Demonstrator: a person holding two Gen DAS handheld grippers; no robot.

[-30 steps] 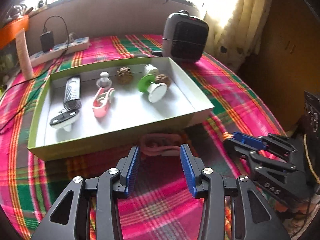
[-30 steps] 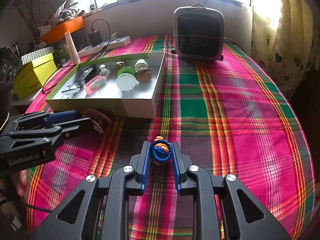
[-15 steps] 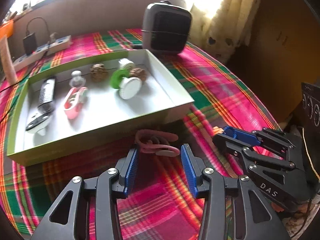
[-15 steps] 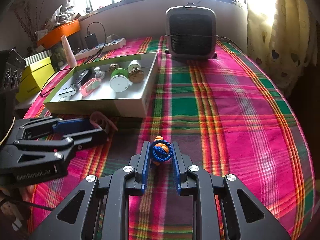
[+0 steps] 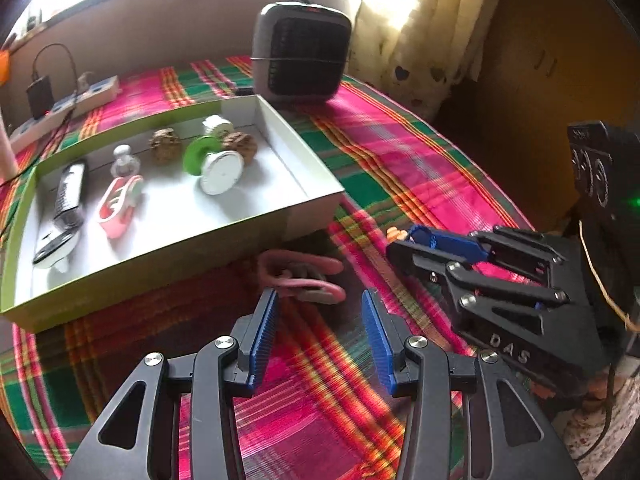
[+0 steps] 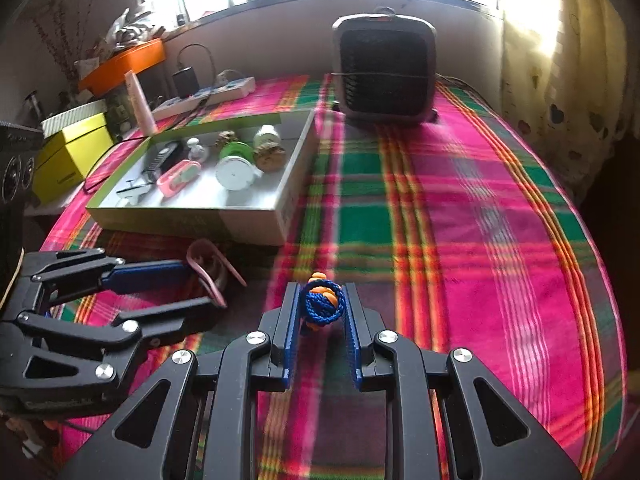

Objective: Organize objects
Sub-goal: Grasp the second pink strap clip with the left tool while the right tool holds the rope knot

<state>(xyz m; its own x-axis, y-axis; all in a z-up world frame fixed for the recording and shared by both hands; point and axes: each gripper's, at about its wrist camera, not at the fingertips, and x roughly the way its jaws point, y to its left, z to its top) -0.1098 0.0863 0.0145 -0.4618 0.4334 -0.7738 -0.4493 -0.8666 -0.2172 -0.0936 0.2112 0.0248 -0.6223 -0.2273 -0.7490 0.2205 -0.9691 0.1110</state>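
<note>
A pink loop-shaped clip (image 5: pixel 300 276) lies on the plaid cloth just in front of the green-rimmed white box (image 5: pixel 312 208). My left gripper (image 5: pixel 319 296) is open, its blue pads on either side of the clip's near end without touching it. The right wrist view shows the same: the left gripper (image 6: pixel 200 284) straddles the pink clip (image 6: pixel 208 258) beside the box (image 6: pixel 256 228). My right gripper (image 6: pixel 322 300) is shut on a small bundle of blue cord with orange beads (image 6: pixel 322 306), held just above the cloth. It also shows in the left wrist view as the right gripper (image 5: pixel 400 240).
The box holds several small items, among them a pink clip (image 5: pixel 118 204), a green spool (image 5: pixel 200 156) and a black remote (image 5: pixel 70 196). A grey heater (image 5: pixel 302 64) stands behind it. A power strip (image 5: pixel 64 104) and a yellow box (image 6: pixel 68 156) are at the left. The table edge curves away at the right.
The left gripper has shifted to the right and closed in on the pink clip, so the box now sits further left in its view. The right gripper stays put, still holding the cord bundle.
</note>
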